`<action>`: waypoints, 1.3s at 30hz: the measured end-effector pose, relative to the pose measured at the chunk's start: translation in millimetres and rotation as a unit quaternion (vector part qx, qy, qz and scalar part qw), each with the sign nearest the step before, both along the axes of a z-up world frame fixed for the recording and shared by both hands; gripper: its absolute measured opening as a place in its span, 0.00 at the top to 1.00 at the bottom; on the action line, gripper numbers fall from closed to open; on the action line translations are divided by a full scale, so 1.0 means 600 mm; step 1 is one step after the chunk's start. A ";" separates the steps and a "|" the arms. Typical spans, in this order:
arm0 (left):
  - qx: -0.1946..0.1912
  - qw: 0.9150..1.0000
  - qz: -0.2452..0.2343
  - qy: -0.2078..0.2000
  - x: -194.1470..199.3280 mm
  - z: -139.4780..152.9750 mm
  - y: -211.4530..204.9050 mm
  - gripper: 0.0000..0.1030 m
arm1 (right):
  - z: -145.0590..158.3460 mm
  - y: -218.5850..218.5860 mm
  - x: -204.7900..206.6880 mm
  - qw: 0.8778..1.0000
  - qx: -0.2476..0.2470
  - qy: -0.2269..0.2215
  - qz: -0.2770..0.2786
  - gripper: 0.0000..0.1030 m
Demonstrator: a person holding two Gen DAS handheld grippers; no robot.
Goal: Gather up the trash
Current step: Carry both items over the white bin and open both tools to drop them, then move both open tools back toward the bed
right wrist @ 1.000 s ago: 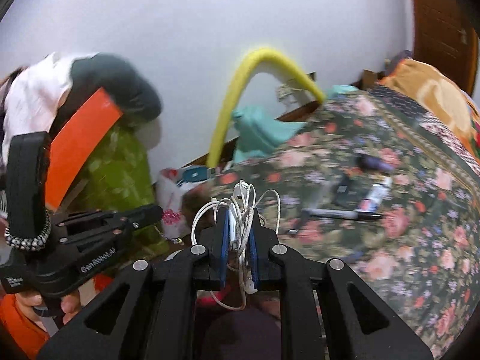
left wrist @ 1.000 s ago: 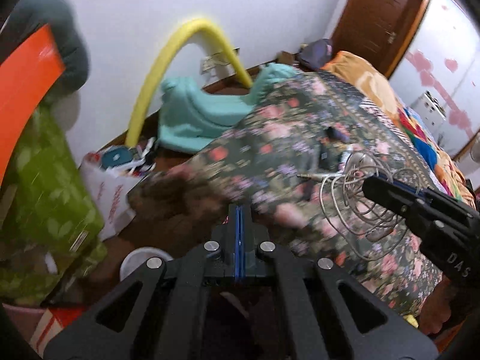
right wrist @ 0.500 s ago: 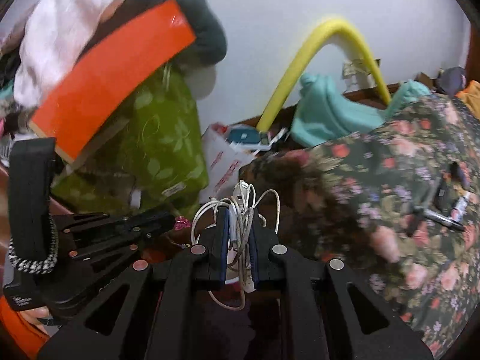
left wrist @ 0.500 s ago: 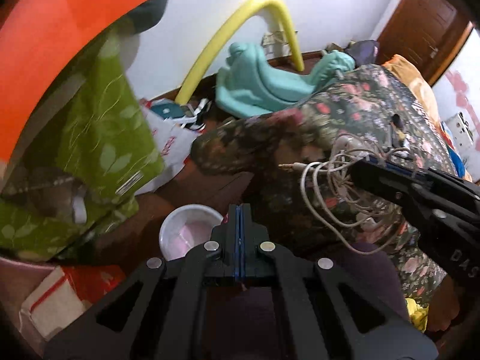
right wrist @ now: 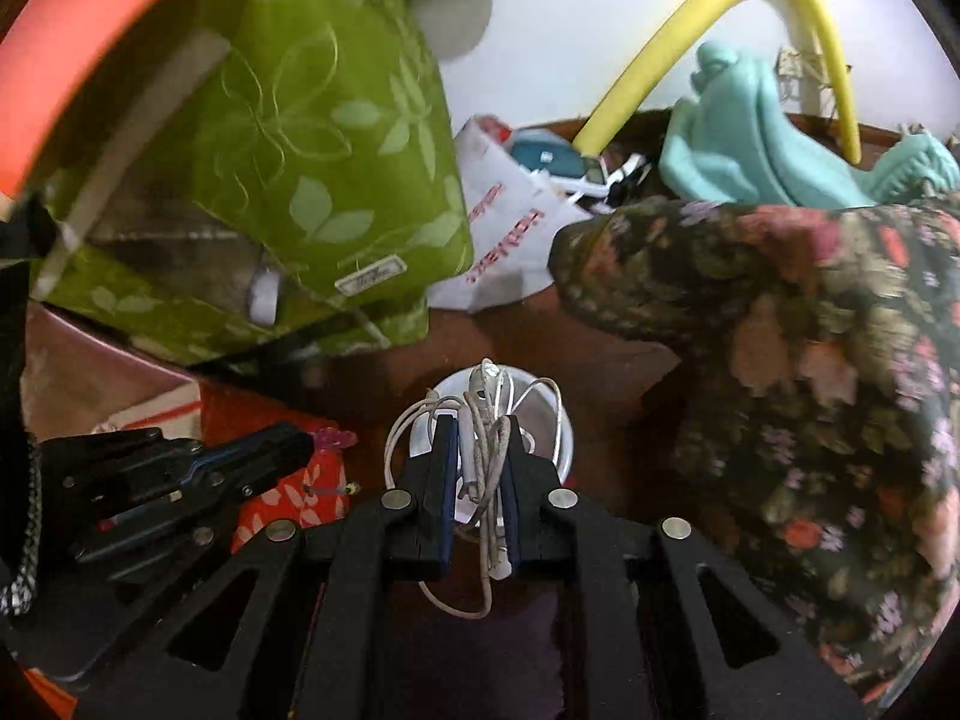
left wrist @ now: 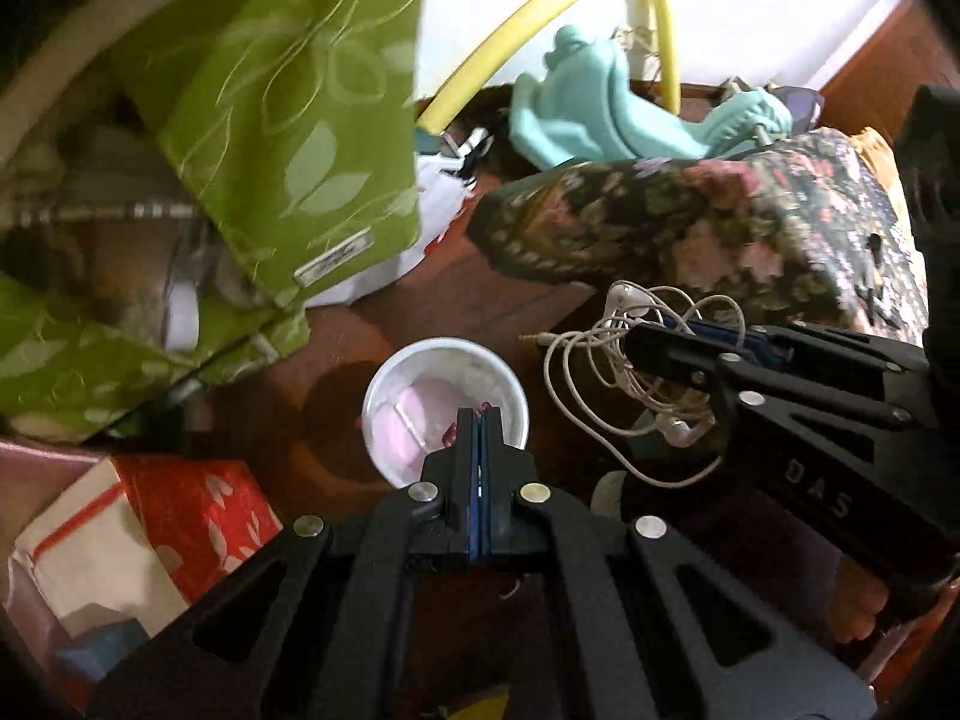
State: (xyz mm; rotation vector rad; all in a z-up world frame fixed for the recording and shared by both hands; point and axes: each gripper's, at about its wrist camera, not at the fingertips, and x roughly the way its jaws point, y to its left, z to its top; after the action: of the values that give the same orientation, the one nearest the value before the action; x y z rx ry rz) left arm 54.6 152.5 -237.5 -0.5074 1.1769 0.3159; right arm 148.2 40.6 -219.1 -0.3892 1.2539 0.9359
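Right gripper (right wrist: 477, 420) clamped on a tangled white earphone cable (right wrist: 483, 414), loops spilling out both sides of the fingers; it hangs right above a white bin (left wrist: 445, 408) on the brown floor, pink liner inside. Left gripper (left wrist: 479, 414) jaws pressed together with a small pink scrap (right wrist: 333, 438) pinched at the tips, over the bin's near rim. Green leaf-print bag (left wrist: 288, 120) to the left, red floral box (left wrist: 204, 510) near left, floral bedspread (right wrist: 810, 330) to the right, teal plastic toy (right wrist: 762, 138) and yellow foam tube (right wrist: 690, 18) by the wall.
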 end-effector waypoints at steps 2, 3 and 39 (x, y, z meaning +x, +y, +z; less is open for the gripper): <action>-0.008 1.000 0.005 0.007 -0.004 -0.014 0.010 1.00 | -0.013 0.011 0.001 1.000 -0.009 0.002 0.004 0.87; -0.012 1.000 0.006 0.010 -0.005 -0.021 0.013 1.00 | -0.016 0.015 0.001 1.000 -0.013 -0.001 0.005 0.87; -0.016 0.999 0.006 0.034 -0.002 -0.043 0.020 0.75 | -0.005 0.009 0.020 1.000 -0.016 0.024 -0.004 0.63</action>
State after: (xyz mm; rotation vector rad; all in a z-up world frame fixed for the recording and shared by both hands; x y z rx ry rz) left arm 53.4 164.5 -263.5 -0.5353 1.2458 0.3281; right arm 160.0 46.2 -221.9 -0.3887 1.3133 0.9250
